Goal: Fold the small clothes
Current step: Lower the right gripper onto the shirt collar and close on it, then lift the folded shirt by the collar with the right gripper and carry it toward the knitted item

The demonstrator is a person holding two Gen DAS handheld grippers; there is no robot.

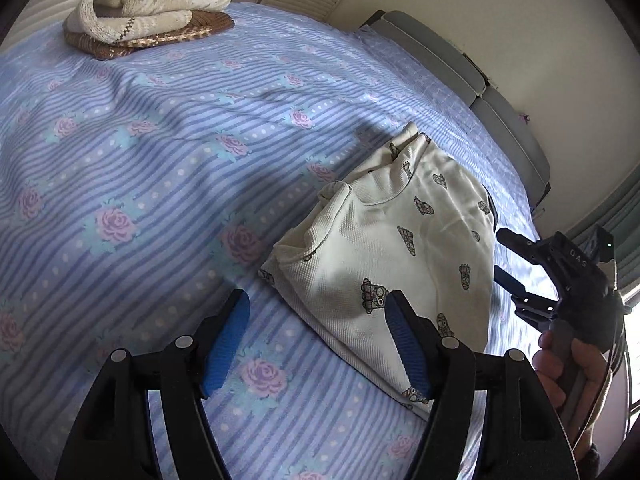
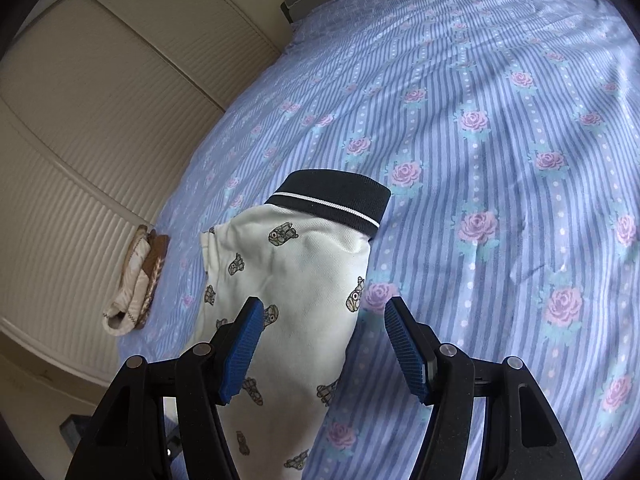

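A small white shirt with little printed figures lies folded on the blue floral bedsheet. In the right wrist view the shirt shows a dark collar with a white stripe. My left gripper is open and empty, hovering over the shirt's near edge. My right gripper is open and empty above the shirt's lower part. It also shows in the left wrist view, held by a hand at the shirt's right side.
A stack of folded knitwear, cream on brown, sits at the far corner of the bed; it also shows in the right wrist view. A cream slatted wardrobe and a grey headboard border the bed.
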